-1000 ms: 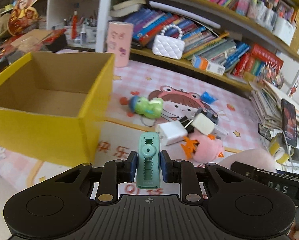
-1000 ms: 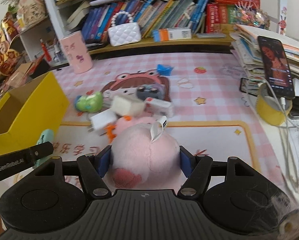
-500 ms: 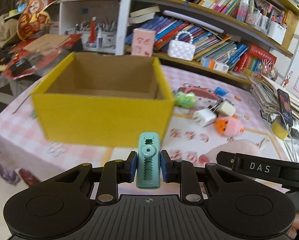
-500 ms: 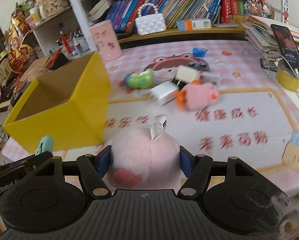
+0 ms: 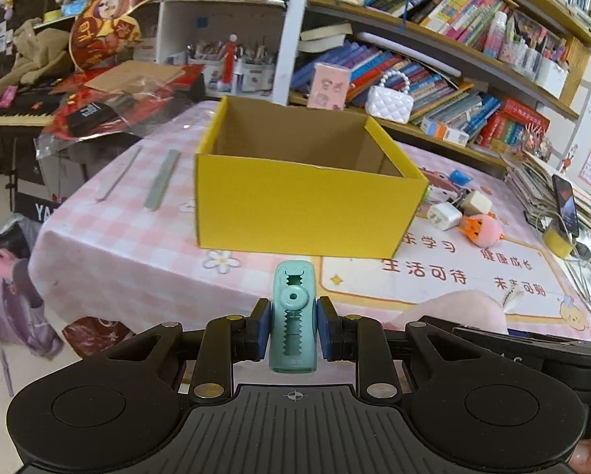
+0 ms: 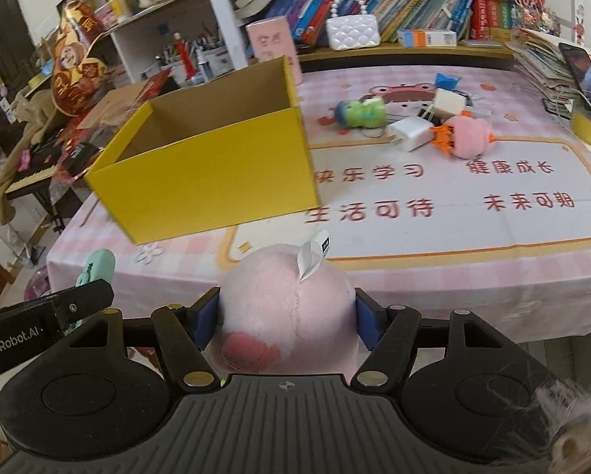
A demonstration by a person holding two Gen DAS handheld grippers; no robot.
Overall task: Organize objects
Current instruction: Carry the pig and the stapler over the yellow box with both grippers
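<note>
Pink plush toy (image 6: 283, 308) is sitting squeezed between my right gripper (image 6: 285, 318) pads — soft, light, compressing. Left gripper (image 5: 293, 330) is pinching the stiff teal clip (image 5: 293, 316) by its flat sides. Yellow box (image 5: 295, 205) is lying ahead of both — I'm judging it the drop target.

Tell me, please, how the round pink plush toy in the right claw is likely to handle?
The round pink plush toy probably squashes: it bulges between the right claw pads. It looks light and unlikely to break. Being round, it may roll if dropped.
</note>
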